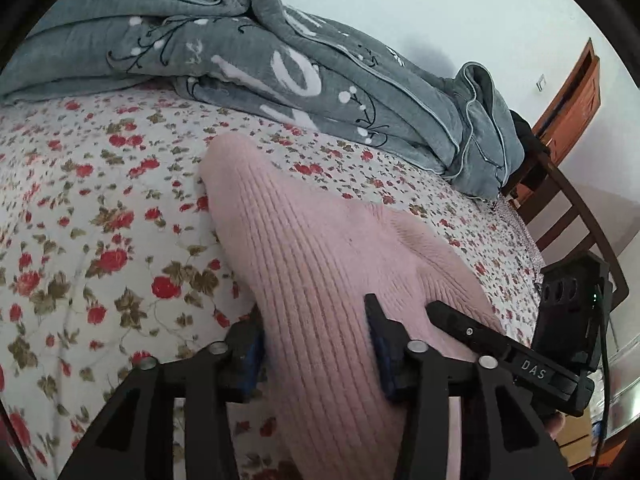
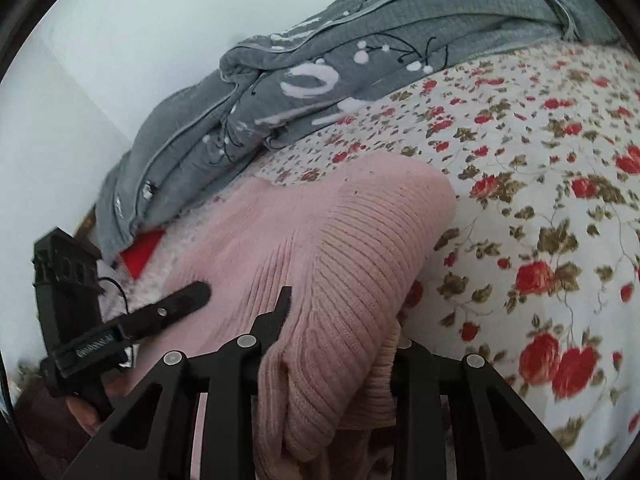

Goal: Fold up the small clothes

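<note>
While clamped, pink sweater [image 1: 320, 264] aloft.

Soft, even daylight fills my views; the fisheye bends the flowered bedsheet [image 1: 100, 208] at the edges, and its right-view roses smear.

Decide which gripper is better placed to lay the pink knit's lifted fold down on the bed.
Probably both together: the left gripper and right gripper each pinch the pink knit. Neither clearly leads.

Pale wall [image 1: 440, 8] behind a floral-sheeted bed [image 1: 80, 200], grey quilt [image 1: 280, 72] heaped.
</note>
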Available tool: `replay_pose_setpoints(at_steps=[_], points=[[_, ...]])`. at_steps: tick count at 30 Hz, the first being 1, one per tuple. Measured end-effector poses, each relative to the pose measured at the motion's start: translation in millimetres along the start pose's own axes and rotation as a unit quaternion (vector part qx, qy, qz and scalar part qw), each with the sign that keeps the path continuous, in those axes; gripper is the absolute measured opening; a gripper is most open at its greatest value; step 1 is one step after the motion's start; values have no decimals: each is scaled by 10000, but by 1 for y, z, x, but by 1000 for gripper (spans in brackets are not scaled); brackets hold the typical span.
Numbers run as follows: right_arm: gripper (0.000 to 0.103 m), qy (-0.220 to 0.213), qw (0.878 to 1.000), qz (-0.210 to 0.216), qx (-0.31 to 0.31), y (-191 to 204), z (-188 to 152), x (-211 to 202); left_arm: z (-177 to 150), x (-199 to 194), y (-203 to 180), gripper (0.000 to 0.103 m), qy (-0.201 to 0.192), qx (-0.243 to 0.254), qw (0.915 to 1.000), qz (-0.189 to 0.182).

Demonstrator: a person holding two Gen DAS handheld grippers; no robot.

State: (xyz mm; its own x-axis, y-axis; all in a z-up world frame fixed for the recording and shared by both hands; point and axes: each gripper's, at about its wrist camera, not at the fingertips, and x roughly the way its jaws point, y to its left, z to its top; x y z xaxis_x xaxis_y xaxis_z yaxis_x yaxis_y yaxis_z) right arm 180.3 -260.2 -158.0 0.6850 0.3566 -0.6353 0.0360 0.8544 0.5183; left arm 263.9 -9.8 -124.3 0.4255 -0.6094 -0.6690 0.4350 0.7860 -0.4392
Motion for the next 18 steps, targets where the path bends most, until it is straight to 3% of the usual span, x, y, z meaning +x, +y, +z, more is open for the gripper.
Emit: replay_pose_setpoints(at_steps=[2, 5, 9, 14, 16, 18], points=[[34, 0, 9996, -201, -178, 5, 2, 2, 3, 1, -6, 53, -28, 235, 9995, 206], [48, 71, 9974, -473, -548, 11, 8, -5, 9, -7, -10, 55, -122, 543, 9980, 306], [53, -337, 9955, -469, -747, 9, 21, -38, 21, -24, -10, 55, -492, 935, 9931, 516], [52, -793, 9908, -429, -1008, 24, 49, -45, 57, -8, -12, 53, -450, 906, 9946, 213], [48, -710, 9908, -334, -1103, 29, 56, -27, 65, 6, -15, 53, -284, 1015, 9944, 60], [37, -447, 9918, -351, -1145, 27, 55, -3, 65, 29, -13, 53, -58, 1204, 9925, 219]])
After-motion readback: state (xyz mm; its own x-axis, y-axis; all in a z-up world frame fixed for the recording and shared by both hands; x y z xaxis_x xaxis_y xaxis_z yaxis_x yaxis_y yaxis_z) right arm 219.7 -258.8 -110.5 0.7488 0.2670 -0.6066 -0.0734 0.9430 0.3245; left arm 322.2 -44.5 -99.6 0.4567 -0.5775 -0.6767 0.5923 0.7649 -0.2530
